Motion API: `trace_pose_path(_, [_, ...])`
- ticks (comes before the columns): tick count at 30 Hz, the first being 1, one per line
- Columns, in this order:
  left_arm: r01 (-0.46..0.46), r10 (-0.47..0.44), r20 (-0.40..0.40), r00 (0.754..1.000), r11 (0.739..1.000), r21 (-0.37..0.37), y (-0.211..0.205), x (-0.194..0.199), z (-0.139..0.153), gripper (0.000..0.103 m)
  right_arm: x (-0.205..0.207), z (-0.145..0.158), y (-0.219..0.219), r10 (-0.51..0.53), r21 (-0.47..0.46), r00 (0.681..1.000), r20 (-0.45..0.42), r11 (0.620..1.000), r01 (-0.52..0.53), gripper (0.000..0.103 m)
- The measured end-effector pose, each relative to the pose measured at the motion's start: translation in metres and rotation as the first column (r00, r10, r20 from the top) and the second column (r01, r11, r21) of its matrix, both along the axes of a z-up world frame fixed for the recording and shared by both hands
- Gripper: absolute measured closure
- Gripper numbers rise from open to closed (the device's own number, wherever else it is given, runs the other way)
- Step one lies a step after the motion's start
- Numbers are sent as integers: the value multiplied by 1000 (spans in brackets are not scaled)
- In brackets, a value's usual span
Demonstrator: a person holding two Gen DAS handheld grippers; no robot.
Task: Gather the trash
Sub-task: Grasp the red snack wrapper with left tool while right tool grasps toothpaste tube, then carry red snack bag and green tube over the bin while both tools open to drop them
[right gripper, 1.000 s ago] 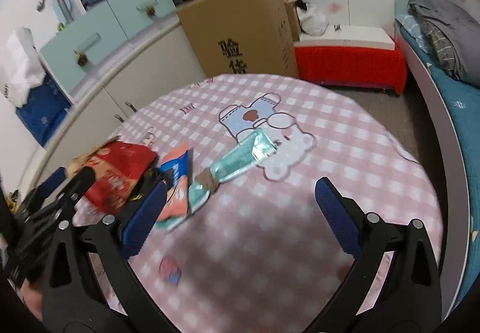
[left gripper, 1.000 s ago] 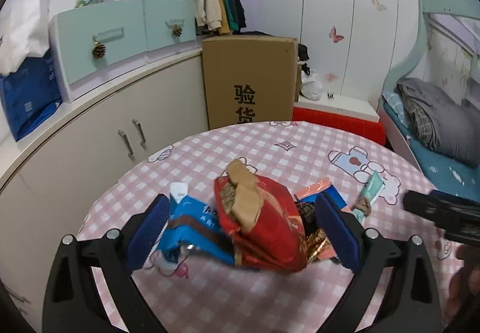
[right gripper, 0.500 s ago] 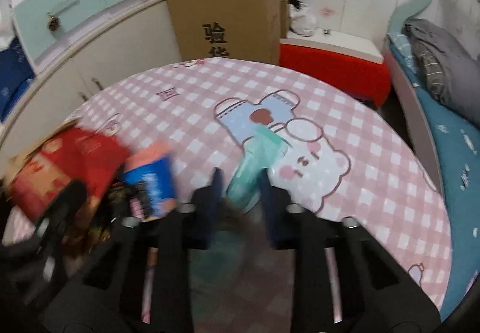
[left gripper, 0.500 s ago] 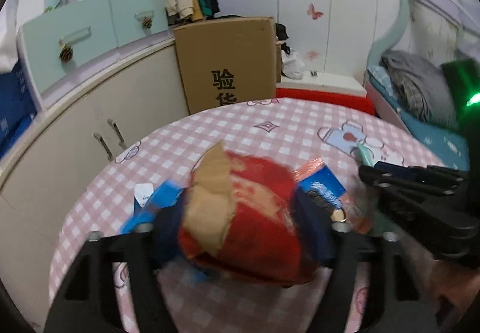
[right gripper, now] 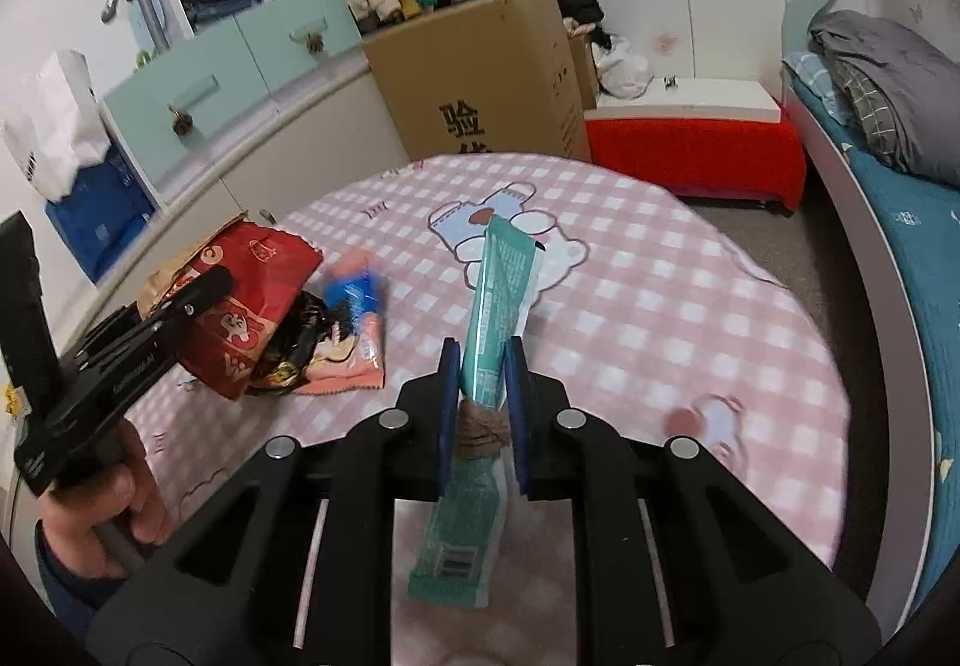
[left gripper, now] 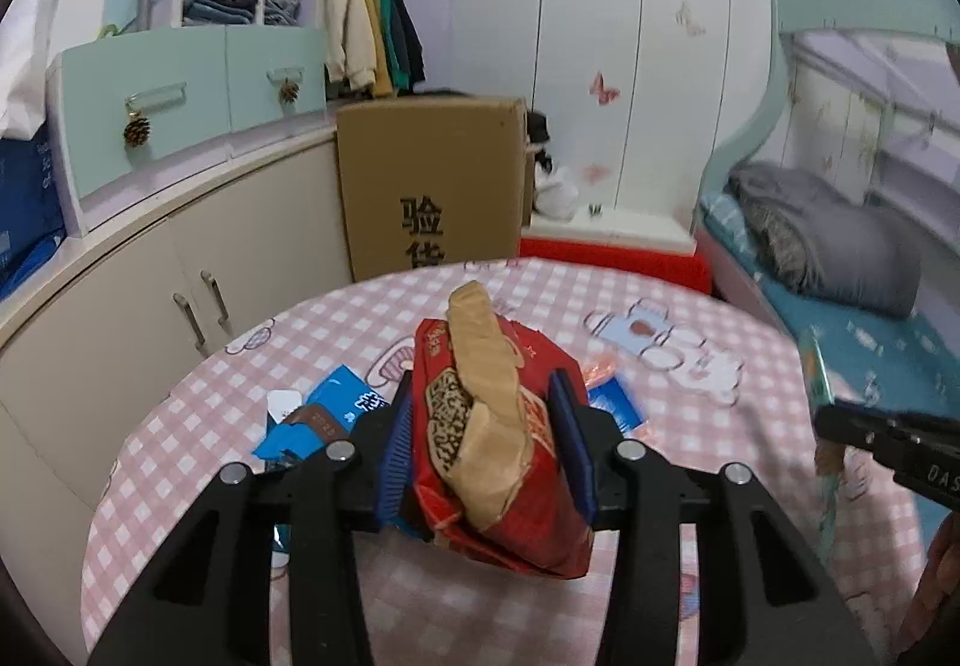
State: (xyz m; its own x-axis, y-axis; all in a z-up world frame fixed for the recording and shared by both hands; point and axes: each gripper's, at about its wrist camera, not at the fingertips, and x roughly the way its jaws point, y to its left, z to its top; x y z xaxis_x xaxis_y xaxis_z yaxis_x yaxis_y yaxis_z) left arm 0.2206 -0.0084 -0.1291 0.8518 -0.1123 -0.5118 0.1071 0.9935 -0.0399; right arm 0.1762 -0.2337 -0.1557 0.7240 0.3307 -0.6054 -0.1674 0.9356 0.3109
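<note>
My left gripper (left gripper: 486,444) is shut on a red snack bag (left gripper: 498,444) with a tan torn flap, held just above the round pink checked table (left gripper: 198,462). The bag also shows in the right wrist view (right gripper: 246,300). My right gripper (right gripper: 482,402) is shut on a long teal wrapper (right gripper: 495,306), lifted off the table; it also shows in the left wrist view (left gripper: 819,378). A blue wrapper (left gripper: 324,414) lies left of the red bag. A blue and pink wrapper (right gripper: 354,330) and a dark crumpled wrapper (right gripper: 288,348) lie on the table.
A large cardboard box (left gripper: 432,186) stands behind the table. Cream cabinets (left gripper: 150,300) with teal drawers run along the left. A bed (left gripper: 840,270) with a grey blanket is on the right, and a red bench (right gripper: 690,156) behind the table.
Both grippers went from open to shut. The left closed on the red bag and raised it. The right closed on the teal wrapper and lifted it off the table.
</note>
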Motion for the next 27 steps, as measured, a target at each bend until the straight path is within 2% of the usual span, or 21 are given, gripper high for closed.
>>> trace_pose_path(4, [11,-9,40,999,998,-54,4,-21,10,61,-23,5,-11,-1,29,1000,28,1000,0,88])
trace_pose_path(15, [69,-51,149,988,991,-114,-21,-92,35,61,-70,12,-43,-11,151,997,80,989,-1,90])
trace_pose_path(19, [108,-86,167,982,986,-125,-39,-109,40,61,-86,20,-61,-24,195,993,116,981,1,90])
trace_pose_path(27, [160,-139,174,975,980,-115,-79,-131,42,61,-112,31,-92,-51,216,983,176,976,12,90])
